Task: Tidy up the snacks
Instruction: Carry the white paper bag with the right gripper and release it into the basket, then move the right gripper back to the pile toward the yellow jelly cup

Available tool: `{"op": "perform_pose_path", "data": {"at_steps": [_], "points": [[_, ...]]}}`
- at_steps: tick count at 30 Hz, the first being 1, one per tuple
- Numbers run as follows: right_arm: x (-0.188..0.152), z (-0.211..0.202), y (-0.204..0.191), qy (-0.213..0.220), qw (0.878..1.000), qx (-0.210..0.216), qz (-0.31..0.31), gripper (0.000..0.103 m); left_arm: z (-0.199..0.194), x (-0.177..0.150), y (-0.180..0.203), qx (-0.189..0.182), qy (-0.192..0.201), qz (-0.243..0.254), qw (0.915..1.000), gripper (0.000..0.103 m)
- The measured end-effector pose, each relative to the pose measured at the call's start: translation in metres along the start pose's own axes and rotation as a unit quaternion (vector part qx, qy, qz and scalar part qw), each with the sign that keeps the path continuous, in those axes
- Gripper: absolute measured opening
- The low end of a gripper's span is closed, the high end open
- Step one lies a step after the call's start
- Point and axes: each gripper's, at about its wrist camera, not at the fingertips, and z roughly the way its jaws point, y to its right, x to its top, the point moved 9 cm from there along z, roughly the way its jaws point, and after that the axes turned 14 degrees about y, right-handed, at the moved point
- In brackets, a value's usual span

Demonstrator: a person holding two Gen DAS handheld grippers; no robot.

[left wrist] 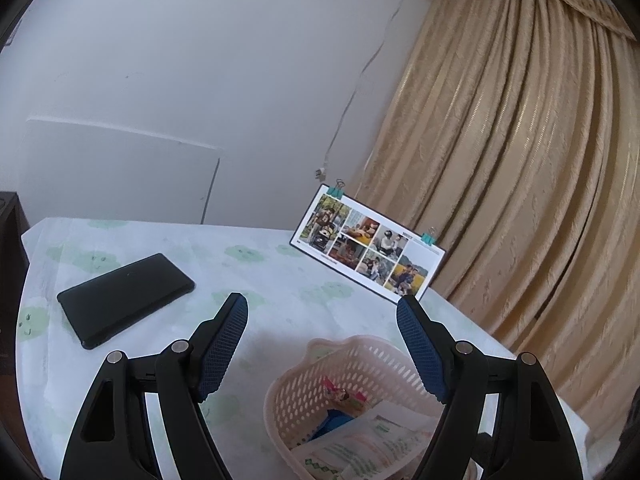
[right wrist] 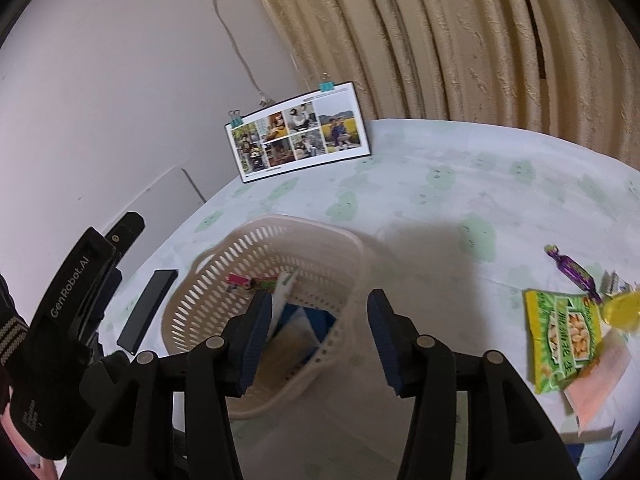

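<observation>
While a pale cloth with green cloud faces covers the desk [right wrist: 440, 184], the beige perforated basket [right wrist: 240, 252] sits right under the right claw [right wrist: 316, 308], whose blue-padded fingers stand apart with nothing between them, straddling the basket's near rim. Seen from the left wrist, the same basket lies below and between the tips of the left claw [left wrist: 322, 312], also spread wide and empty. Inside the basket are a white-and-green packet [left wrist: 360, 444], something blue [left wrist: 332, 420] and a small pink-and-green wrapped sweet [right wrist: 252, 281]. Beyond both claws a photo calendar [right wrist: 298, 132] stands upright, held by teal clips. Left of the left claw lies a flat black device [left wrist: 124, 298]. To the right of the right claw rest a green peanut packet [right wrist: 564, 332], a purple wrapped candy [right wrist: 572, 268] and a yellow piece [right wrist: 622, 310], touching or overlapping.
</observation>
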Motion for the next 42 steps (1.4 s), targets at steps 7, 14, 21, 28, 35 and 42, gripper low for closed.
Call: {"op": "perform_pose_path", "data": {"at_steps": [7, 14, 21, 28, 35, 42], "points": [[-0.001, -0.006, 0.025, 0.002, 1.0, -0.023, 0.017, 0.049, -0.001, -0.005, 0.011, -0.009, -0.004, 0.017, 0.9998, 0.077], [-0.001, -0.018, 0.057, 0.01, 0.998, -0.065, 0.018, 0.049, -0.002, -0.009, 0.018, -0.017, -0.006, 0.032, 0.9993, 0.077], [0.002, -0.039, 0.109, 0.026, 0.991, -0.12, 0.049, 0.05, -0.005, -0.012, 0.027, -0.024, -0.003, 0.053, 0.9983, 0.077], [0.005, -0.065, 0.156, 0.043, 0.981, -0.176, 0.066, 0.05, -0.009, -0.018, 0.042, -0.038, -0.001, 0.079, 0.9961, 0.077], [0.005, -0.088, 0.207, 0.052, 0.967, -0.228, 0.102, 0.051, -0.017, -0.024, 0.061, -0.062, 0.001, 0.107, 0.9923, 0.077], [0.0, -0.097, 0.245, 0.049, 0.955, -0.259, 0.136, 0.051, -0.022, -0.029, 0.073, -0.081, 0.001, 0.124, 0.989, 0.077]]}}
